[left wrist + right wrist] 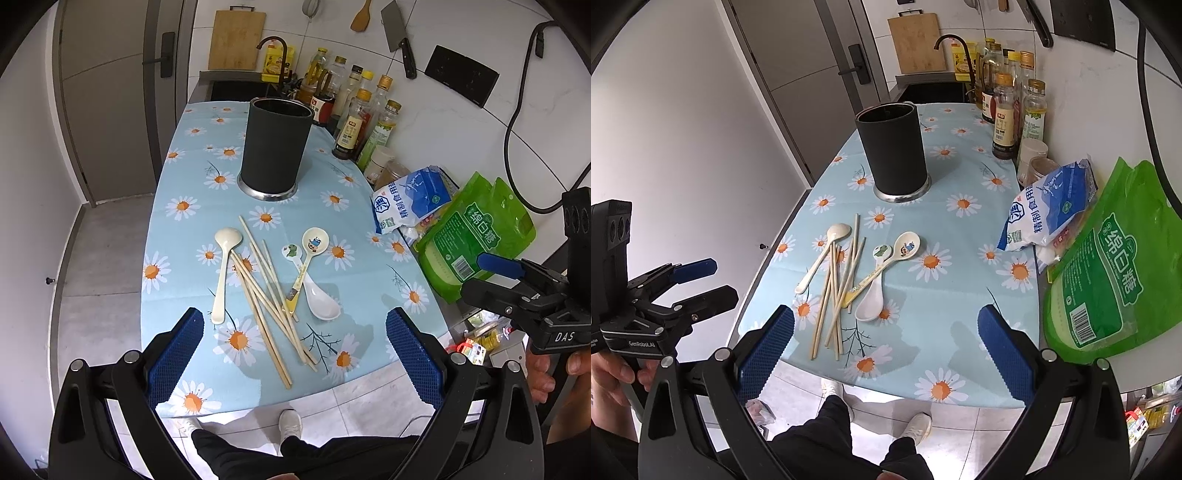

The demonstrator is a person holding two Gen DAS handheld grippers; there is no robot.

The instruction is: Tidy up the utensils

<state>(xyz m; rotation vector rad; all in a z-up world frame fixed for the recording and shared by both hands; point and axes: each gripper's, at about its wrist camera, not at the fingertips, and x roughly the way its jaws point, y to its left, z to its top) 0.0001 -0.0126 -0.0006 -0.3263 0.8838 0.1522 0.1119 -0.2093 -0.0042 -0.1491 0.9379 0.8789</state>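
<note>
Several wooden chopsticks (260, 295) (833, 288) lie in a loose pile on the daisy tablecloth (184, 177). A cream spoon (223, 273) (823, 258) rests to their left. To their right are a cartoon-printed spoon (314, 242) (907, 247) and a white soup spoon (321, 302) (870, 304). Behind them stands a dark cylindrical holder (275, 147) (892, 147), upright. My left gripper (295, 354) (716, 282) hovers open over the near table edge, holding nothing. Equally open and unloaded, my right gripper (886, 347) (480, 277) is off to the right.
Sauce and oil bottles (354, 122) line the wall on the right. A blue-white salt bag (410, 203) and a green sugar bag (476, 236) lie beside the cloth. Behind the holder is a sink with a tap (273, 59). The person's legs (295, 450) show below the table edge.
</note>
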